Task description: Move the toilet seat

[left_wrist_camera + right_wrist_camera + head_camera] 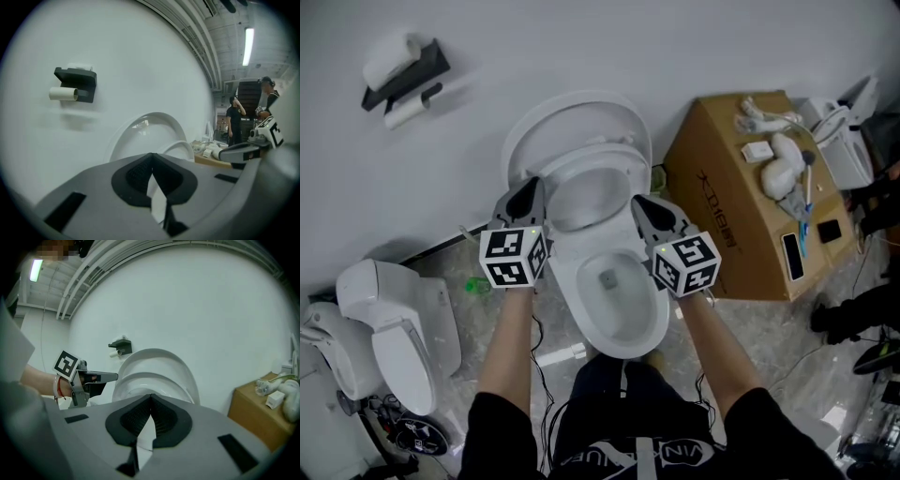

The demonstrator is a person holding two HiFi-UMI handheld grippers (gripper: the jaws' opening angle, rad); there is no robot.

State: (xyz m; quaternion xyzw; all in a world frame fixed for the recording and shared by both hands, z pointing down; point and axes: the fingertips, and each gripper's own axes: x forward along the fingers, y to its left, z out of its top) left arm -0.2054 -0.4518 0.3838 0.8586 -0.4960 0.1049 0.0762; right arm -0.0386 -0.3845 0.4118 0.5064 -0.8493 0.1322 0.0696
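A white toilet stands against the wall, its lid (577,122) leaning upright. The seat ring (591,178) is tilted up off the bowl (614,291). My left gripper (528,190) is shut beside the seat's left edge, and I cannot tell whether it touches. My right gripper (639,204) is shut by the seat's right edge. In the left gripper view the shut jaws (151,157) hold nothing, with the lid (150,124) and seat (180,147) behind them. In the right gripper view the jaws (150,397) meet in front of the seat (150,380) and lid (154,357).
A cardboard box (741,187) carrying small white parts stands right of the toilet. Another white toilet (384,328) lies at the left on the floor. A black paper holder (403,75) hangs on the wall. Cables run over the floor. Two people (233,124) stand far off.
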